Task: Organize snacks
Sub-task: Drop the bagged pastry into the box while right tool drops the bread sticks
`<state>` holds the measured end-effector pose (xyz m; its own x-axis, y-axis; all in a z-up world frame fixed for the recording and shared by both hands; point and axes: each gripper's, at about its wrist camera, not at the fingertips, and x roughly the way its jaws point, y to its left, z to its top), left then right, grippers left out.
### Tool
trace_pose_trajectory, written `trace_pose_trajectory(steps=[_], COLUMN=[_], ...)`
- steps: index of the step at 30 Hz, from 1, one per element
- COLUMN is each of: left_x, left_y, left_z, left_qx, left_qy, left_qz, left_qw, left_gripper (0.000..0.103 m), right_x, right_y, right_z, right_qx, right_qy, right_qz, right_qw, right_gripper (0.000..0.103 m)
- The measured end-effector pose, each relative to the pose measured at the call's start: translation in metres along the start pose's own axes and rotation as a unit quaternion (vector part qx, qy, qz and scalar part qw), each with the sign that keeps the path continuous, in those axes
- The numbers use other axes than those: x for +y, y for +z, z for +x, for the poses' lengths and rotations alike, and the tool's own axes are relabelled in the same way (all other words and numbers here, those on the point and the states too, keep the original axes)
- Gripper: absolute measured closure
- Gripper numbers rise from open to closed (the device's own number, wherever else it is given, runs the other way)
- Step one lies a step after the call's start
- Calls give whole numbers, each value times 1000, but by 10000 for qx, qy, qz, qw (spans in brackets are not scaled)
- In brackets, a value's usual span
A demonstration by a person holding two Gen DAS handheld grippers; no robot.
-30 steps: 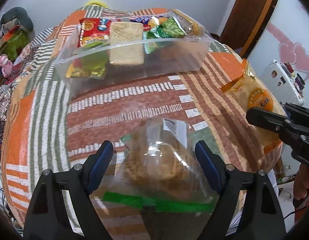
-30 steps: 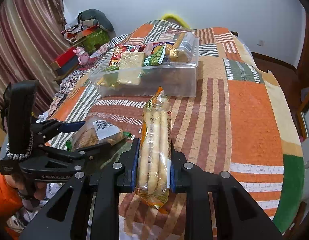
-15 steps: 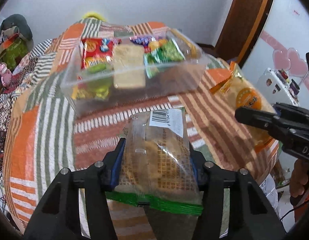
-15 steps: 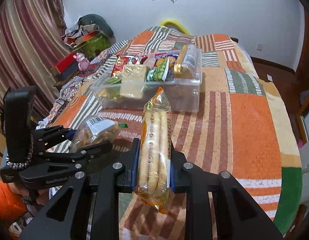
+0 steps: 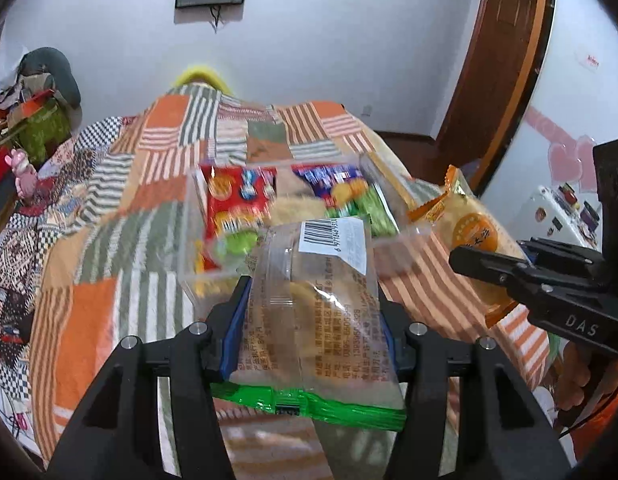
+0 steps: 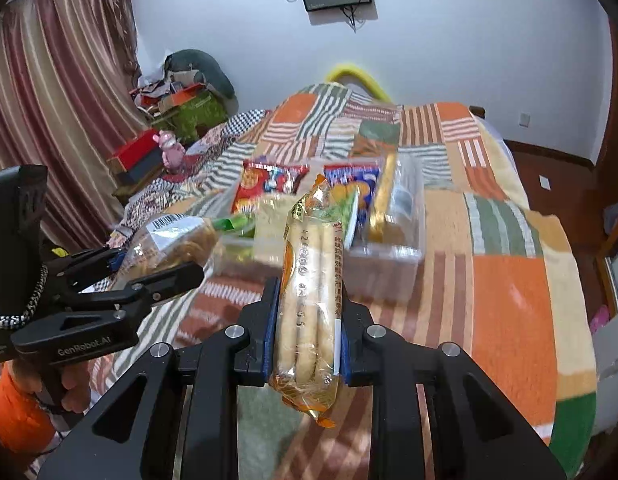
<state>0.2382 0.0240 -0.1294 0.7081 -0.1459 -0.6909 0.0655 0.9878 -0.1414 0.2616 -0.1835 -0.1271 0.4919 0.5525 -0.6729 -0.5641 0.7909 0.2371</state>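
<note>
A: Both tongs are loaded. The left gripper has its blue pads pressed on the sides of a clear pastry packet with a green sealed end and a barcode label, and the packet is off the bed. The right gripper is clamped tight on a long orange-edged packet of biscuit sticks, standing upright between the jaws

B: So nothing loose near the grippers?

A: Not that I can see. Below them there is only the striped patchwork quilt, and no stray snack shows on the part of it in view

B: And further out?

A: The clear plastic bin sits on the quilt beyond both packets. It already holds a red cookie bag, a blue bag, green wrappers and a pale square packet, all somewhat blurred

B: How far along, then?

A: I judge it near the end. Most snacks are in the bin, and the two held packets remain to be carried over its near wall and let go. The right side of the bin looks fullest, so the pastry may fit better toward the left

B: Anything unclear?

A: The bin's far corners are hidden, so I cannot tell how much room is left there
</note>
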Motion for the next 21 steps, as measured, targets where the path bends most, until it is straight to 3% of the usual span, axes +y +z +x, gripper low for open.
trace_pose_trajectory(steps=[11, 21], left_x=[16, 32], left_y=[47, 69], left_z=[22, 69], left_qx=[-283, -137], left_qy=[132, 209], left_qz=[79, 35], left_qw=[9995, 9997], left_gripper=[50, 49], right_x=[1, 0], right_y=[42, 64], right_z=[32, 76], right_qx=[-199, 27], right_qy=[-53, -141], right_qz=[-128, -221], right_qw=[9997, 9997], right_gripper=[81, 81])
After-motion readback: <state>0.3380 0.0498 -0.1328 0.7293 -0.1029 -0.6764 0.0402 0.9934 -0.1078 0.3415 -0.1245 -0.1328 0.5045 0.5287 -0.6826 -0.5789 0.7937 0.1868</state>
